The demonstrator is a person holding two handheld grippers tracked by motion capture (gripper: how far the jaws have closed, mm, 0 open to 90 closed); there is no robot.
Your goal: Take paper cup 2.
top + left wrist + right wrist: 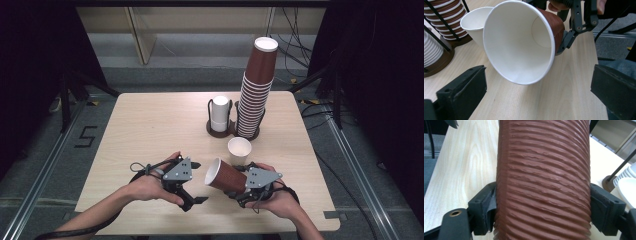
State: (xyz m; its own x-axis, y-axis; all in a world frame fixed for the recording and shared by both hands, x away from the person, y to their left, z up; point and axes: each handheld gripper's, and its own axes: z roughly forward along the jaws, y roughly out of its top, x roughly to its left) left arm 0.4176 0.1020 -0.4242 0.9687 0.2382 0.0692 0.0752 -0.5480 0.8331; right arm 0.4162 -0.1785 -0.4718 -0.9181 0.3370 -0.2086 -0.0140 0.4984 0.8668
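Ribbed brown paper cup (226, 176), light and easily crushed, lies sideways clamped at its lower wall by the right gripper (244, 189), while the left gripper (196, 197) waits wide apart.

A brown ribbed paper cup (524, 42) with white inside gapes toward the spread black jaws — the right gripper (571, 32) clamps it.
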